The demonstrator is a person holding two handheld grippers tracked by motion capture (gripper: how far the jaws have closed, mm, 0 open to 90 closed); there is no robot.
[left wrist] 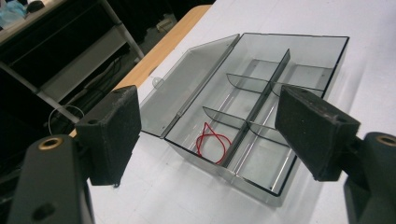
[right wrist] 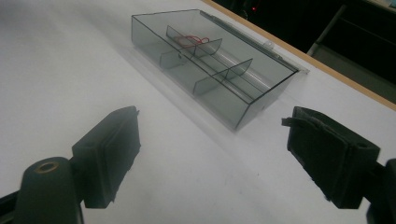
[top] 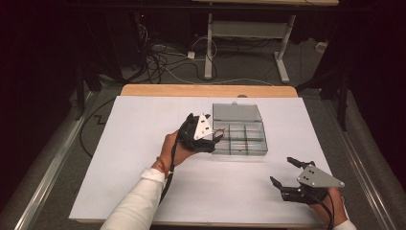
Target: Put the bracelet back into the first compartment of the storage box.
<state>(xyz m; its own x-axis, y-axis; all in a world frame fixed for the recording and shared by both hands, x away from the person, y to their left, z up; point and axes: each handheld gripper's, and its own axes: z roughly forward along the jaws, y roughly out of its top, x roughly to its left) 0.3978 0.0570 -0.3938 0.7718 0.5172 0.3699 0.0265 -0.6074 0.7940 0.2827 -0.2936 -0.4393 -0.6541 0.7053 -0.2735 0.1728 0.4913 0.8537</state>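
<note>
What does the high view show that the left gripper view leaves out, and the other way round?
High view alone: the right gripper, open, held near the table's near right corner, plus both forearms. Left gripper view alone: a close look between the open left gripper at the thin red looped wire lying in a corner compartment. Shared: the clear grey plastic compartment box, lid folded back, on the white table sheet.

Dim, dark surroundings; bright white table [top: 143, 182] with soft shadows, slightly blurred close views.

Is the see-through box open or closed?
Open. The box's lid is tipped back, showing the red string inside.
</note>
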